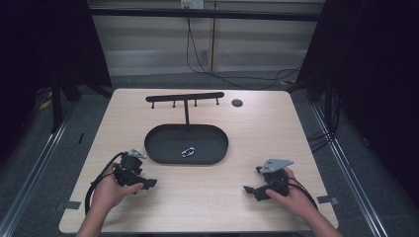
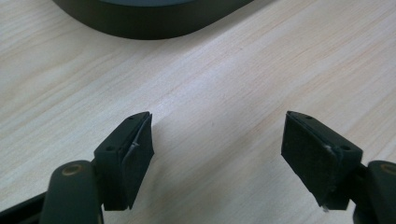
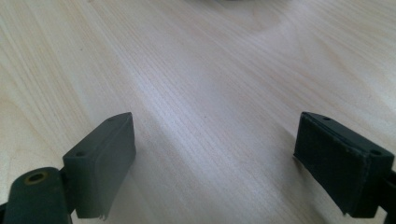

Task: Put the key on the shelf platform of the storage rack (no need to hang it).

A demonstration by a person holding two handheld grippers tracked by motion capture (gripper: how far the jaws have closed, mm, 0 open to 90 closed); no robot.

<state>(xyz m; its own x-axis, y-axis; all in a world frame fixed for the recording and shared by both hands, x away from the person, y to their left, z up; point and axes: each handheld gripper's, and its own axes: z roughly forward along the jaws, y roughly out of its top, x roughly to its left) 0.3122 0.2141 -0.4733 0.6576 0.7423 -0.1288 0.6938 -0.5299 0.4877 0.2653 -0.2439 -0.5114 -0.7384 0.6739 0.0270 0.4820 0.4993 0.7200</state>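
On the pale wooden table (image 1: 207, 197) I hold my left gripper (image 2: 217, 156) and right gripper (image 3: 215, 163) with jaws wide apart and empty, while the small carabiner (image 1: 188, 152) lies inside the black oval tray (image 1: 158, 143) between them.

Dim surroundings, evenly lit tabletop, soft close-ups

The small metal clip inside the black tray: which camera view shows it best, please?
The high view shows it best: the metal clip lies whole on the floor of the black tray, near its front wall. The left gripper view gives the tray's outer wall, which hides the inside. The right gripper view looks at bare table.
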